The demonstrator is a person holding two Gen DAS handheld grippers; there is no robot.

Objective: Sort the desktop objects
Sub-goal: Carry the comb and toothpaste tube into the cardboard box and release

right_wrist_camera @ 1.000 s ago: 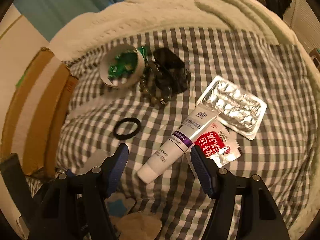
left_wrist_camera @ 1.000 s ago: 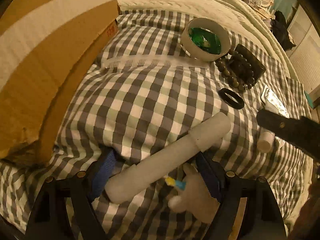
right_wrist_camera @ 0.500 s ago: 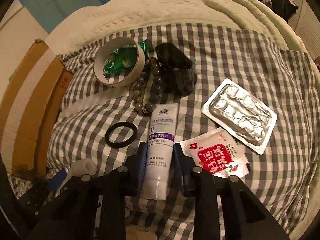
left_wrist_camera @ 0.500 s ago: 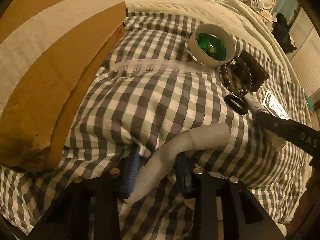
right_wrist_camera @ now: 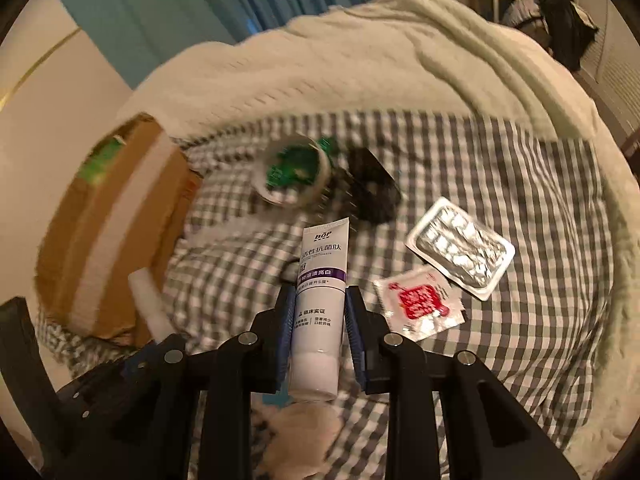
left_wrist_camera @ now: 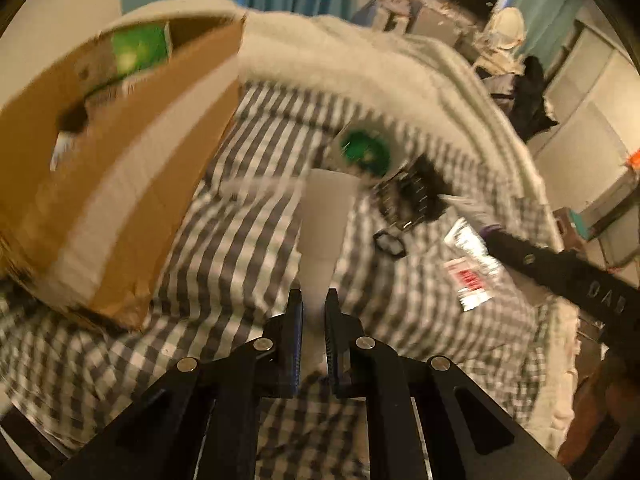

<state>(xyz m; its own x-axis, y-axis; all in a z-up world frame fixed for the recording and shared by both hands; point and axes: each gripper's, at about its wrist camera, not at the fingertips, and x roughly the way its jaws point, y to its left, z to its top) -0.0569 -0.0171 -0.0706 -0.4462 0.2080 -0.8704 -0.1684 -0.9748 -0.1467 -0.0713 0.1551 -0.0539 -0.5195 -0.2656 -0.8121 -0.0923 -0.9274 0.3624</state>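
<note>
My left gripper (left_wrist_camera: 313,312) is shut on a long white foam cylinder (left_wrist_camera: 324,224) and holds it lifted above the checked cloth; it also shows in the right wrist view (right_wrist_camera: 148,300). My right gripper (right_wrist_camera: 319,312) is shut on a white and purple tube (right_wrist_camera: 320,292), lifted off the cloth. A cardboard box (left_wrist_camera: 104,184) stands at the left, open at the top with green items inside. On the cloth lie a tape roll with green inside (right_wrist_camera: 294,172), a black case with beads (right_wrist_camera: 372,188), a foil blister pack (right_wrist_camera: 460,248), a red and white sachet (right_wrist_camera: 420,304) and a black ring (left_wrist_camera: 389,243).
The checked cloth (right_wrist_camera: 520,208) lies over a cream knitted blanket (right_wrist_camera: 360,60) on a bed. A plush toy (right_wrist_camera: 296,428) lies under my right gripper. The right gripper's black body (left_wrist_camera: 568,280) crosses the left wrist view. Furniture and clothes stand beyond the bed.
Both grippers have risen with their loads. The left one has lifted and swung the foam cylinder upright toward the box side; the right one has lifted the tube off the cloth.
</note>
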